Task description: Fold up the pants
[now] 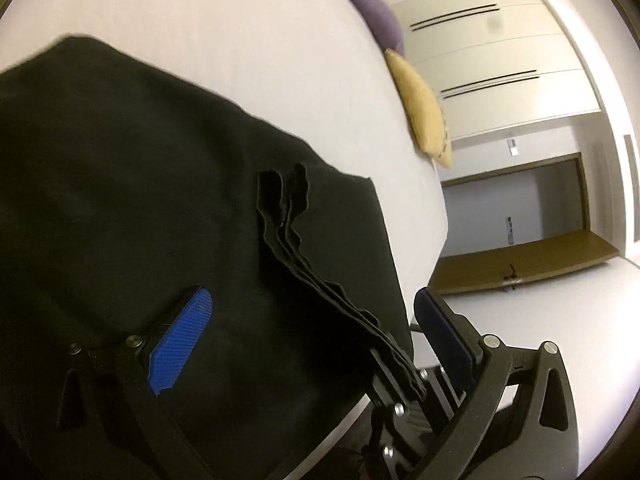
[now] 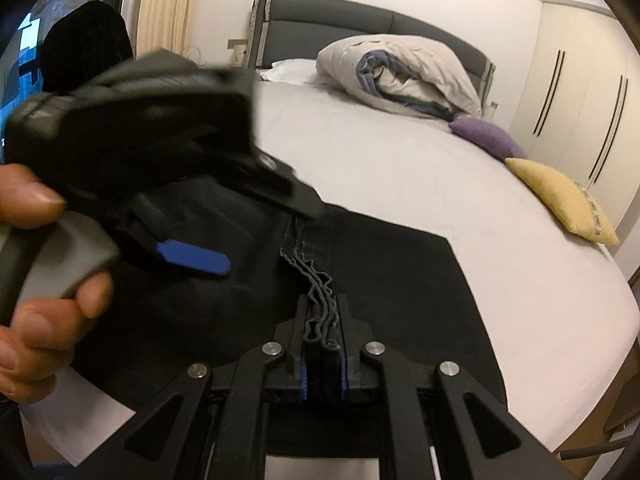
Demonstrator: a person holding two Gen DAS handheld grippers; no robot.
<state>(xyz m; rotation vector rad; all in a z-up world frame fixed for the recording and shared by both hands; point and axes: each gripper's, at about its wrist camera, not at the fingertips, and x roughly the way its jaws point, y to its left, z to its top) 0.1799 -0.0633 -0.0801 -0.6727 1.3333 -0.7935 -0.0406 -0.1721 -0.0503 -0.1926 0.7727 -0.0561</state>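
Black pants lie spread on the white bed, reaching its near edge; they also show in the right wrist view. My right gripper is shut on a bunched stack of the pants' hem edges, which rises off the cloth; the stack also shows in the left wrist view. My left gripper is open, its blue pads wide apart on either side of that stack, just above the cloth. In the right wrist view it hovers at left, held by a hand.
A yellow cushion and a purple cushion lie along the bed's right edge. A rolled duvet sits by the grey headboard. White wardrobes stand beyond the bed.
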